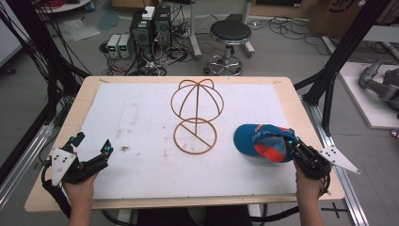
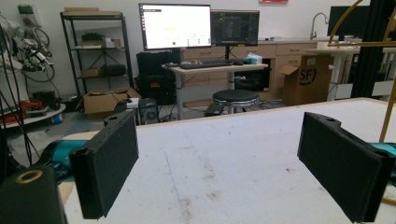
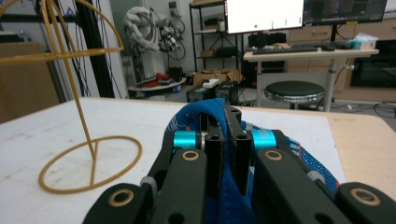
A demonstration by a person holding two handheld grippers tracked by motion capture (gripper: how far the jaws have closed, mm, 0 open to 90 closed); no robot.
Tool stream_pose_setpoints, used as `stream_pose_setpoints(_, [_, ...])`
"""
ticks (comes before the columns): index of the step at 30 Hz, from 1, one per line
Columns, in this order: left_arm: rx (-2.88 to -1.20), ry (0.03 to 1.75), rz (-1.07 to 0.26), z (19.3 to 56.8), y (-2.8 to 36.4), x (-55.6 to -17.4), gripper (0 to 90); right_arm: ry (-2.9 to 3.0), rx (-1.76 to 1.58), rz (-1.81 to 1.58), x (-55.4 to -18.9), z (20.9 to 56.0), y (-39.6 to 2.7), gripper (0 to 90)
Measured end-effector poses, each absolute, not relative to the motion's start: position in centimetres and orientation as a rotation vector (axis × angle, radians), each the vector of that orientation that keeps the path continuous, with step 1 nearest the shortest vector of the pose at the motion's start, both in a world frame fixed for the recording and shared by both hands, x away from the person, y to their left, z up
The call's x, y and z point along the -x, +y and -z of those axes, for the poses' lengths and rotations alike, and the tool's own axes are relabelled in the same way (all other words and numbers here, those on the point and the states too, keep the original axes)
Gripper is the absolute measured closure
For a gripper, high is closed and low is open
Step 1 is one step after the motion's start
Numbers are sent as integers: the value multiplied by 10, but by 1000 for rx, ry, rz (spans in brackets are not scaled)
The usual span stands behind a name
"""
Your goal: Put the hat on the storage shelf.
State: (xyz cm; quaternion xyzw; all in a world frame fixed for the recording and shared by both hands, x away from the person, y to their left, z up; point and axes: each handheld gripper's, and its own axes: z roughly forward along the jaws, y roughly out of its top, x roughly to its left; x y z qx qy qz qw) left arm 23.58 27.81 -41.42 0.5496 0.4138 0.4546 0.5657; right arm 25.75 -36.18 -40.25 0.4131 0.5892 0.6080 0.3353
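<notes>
Nearest the high camera, the person's two forearms come in over the near edge of the desk point(image 1: 291, 101), a pale wooden top covered by a stained white mat point(image 1: 141, 117). At the middle of the mat stands the wire hat stand point(image 1: 196, 115), a golden ring base with a thin stem carrying a rounded dome frame, bare of anything. To its right, near the mat's right edge, lies the blue cap point(image 1: 261, 141) with white lettering and an orange-red patch. The right gripper point(image 1: 292, 145) has its jaws pressed together on the cap's fabric; in the right gripper view the blue cloth point(image 3: 224, 186) is pinched between the two black pads, with the stand point(image 3: 88, 158) off to the left of them. The left gripper point(image 1: 96, 148) rests at the near left of the mat, well apart from cap and stand, its jaws spread wide with nothing but mat between them, as the left gripper view point(image 2: 233, 163) shows.

The step in hand looks like the pick-up of the cap, with the grip made. The next move likely calls for lifting the cap clear, carrying it left over the dome and lowering it so the crown settles on the frame without knocking the light stand; the free left gripper could steady the base.
</notes>
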Motion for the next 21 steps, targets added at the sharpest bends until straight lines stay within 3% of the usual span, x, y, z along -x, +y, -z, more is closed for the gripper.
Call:
stream_pose_setpoints(9, [-1296,977,-1069,415,278,-235,128,1468,-1080,-1645,-255,390,-364,890])
stream_pose_setpoints(21, [-1300,977,-1066,415,277,-234,129,1384,-992,-1706,-260,349,-358,889])
